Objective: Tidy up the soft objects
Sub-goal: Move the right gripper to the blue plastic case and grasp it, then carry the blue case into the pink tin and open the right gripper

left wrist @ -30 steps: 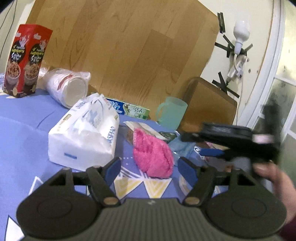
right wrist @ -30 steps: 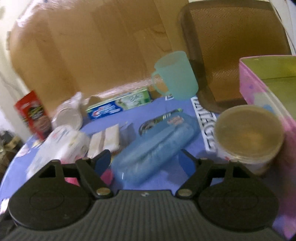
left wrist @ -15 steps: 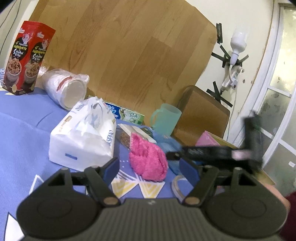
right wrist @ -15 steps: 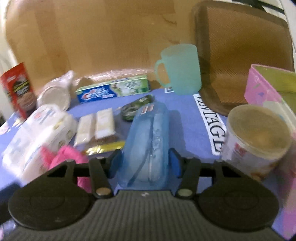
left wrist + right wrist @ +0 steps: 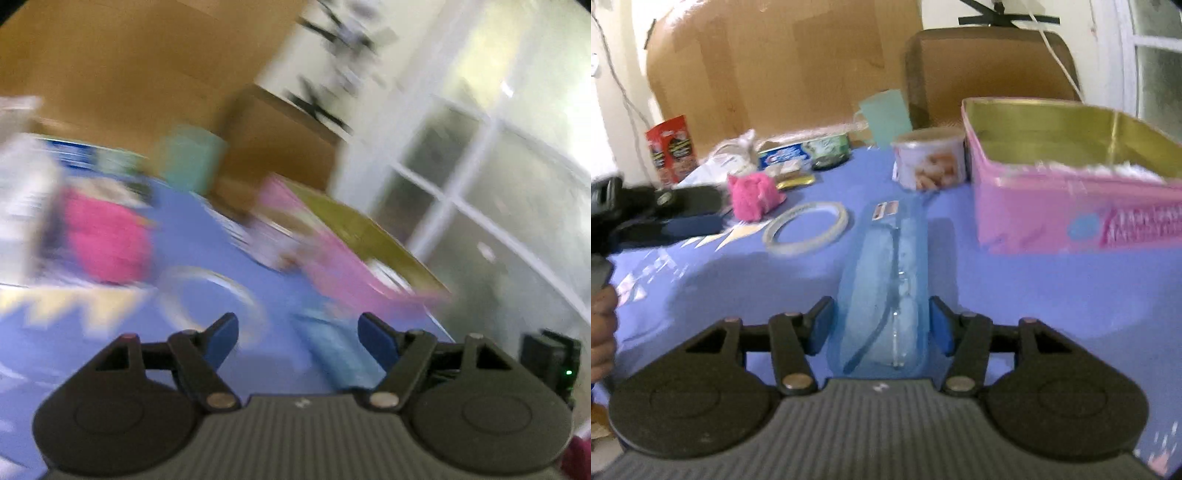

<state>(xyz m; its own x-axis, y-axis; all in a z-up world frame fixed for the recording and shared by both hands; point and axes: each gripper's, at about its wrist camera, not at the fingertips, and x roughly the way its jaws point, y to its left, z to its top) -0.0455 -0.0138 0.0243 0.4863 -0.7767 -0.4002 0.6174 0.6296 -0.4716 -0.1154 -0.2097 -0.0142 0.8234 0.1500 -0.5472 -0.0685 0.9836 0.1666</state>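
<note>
My right gripper [image 5: 882, 319] grips a translucent blue zip pouch [image 5: 886, 266] by its near end, pads on both sides, though the jaws are easing open. The pouch stretches away over the blue cloth, just left of the open pink tin [image 5: 1052, 210]. A fluffy pink cloth [image 5: 753, 195] lies further back on the left. My left gripper [image 5: 701, 212] hovers beside that cloth, a hand holding it. In the blurred left wrist view, my left gripper [image 5: 299, 326] stands open and holds nothing. Beyond it are the pouch [image 5: 328, 350], pink cloth [image 5: 107, 240] and tin [image 5: 332, 258].
A tape ring [image 5: 805, 230] lies left of the pouch. Behind stand a printed tub [image 5: 929, 162], a teal mug [image 5: 886, 116], a toothpaste box [image 5: 801, 151], a tissue pack [image 5: 716, 162] and a red box [image 5: 670, 147]. A brown chair [image 5: 990, 66] backs the table.
My right gripper closed on the blue pouch and carried it forward and right, beside the pink tin. My left gripper swung right, away from the pink cloth, blurring its view.
</note>
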